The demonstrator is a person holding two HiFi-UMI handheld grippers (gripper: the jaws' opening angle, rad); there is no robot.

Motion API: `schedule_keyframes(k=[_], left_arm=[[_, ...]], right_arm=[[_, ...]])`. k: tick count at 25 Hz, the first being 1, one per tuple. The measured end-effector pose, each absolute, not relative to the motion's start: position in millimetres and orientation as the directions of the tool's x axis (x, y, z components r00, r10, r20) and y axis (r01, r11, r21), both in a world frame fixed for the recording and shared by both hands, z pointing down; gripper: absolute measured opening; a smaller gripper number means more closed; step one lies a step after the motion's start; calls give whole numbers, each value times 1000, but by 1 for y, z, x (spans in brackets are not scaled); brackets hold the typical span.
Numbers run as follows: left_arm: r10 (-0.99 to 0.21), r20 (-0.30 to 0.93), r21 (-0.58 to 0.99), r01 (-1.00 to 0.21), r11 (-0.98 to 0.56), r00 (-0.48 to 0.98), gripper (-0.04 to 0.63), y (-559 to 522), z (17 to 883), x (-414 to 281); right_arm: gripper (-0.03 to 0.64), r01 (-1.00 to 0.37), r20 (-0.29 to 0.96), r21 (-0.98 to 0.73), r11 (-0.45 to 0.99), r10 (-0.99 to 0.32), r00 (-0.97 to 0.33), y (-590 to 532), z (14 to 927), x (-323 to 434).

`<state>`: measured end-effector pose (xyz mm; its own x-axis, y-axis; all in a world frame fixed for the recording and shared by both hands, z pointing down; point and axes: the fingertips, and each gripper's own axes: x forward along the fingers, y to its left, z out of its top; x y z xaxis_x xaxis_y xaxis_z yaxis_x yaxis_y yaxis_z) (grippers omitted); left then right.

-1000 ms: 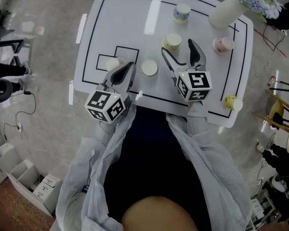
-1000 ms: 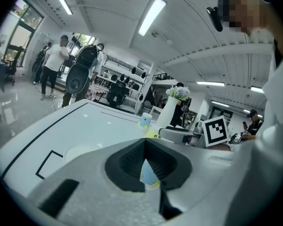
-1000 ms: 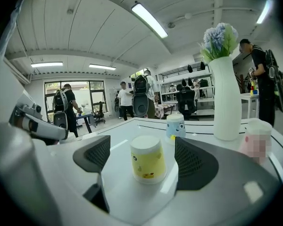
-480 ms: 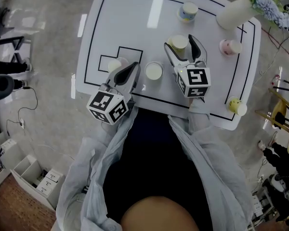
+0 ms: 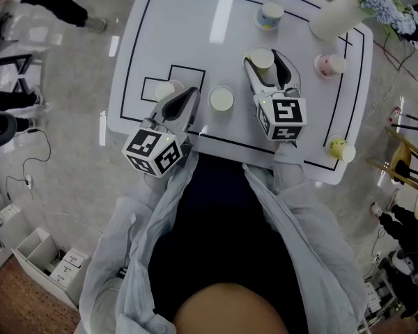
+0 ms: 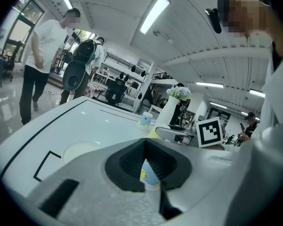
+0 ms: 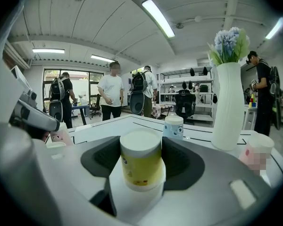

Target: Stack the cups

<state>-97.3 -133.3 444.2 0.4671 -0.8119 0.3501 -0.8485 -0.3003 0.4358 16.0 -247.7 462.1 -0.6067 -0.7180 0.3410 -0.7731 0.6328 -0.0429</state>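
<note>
The white counter (image 5: pixel 174 19) carries a tall vase (image 5: pixel 332 18) w/ flowers at its far right corner. The right gripper (image 5: pixel 265 57) is over the middle. Its jaws are closing round an upside-down yellow cup (image 7: pixel 140 161), w/ the pads right at its sides. The left gripper (image 5: pixel 184 99) is near the front edge, jaws pressed together w/ nothing between. Other cups stand apart: a pale cup (image 5: pixel 221 98) between the grippers, a whitish cup (image 5: pixel 166 90) just beside the left gripper, a blue cup (image 5: pixel 269 14), a pink cup (image 5: pixel 327 65) and a second yellow cup (image 5: pixel 340 148).

Yellow paper cup (image 5: pixel 261 59): standing upside down.
Blue paper cup (image 5: pixel 269 14): standing inverted beyond it.
Pink paper cup (image 5: pixel 327 65): standing rightward, apart.
</note>
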Motion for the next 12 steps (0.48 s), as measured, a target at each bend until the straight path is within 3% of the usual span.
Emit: schedule_keyframes(k=[12], left_arm=[[-818,329,418,-850,-322,472,-3,-109,435,-90]], right_arm=[[278,-783,313,-62,619,-733,-604,-212,439,42]])
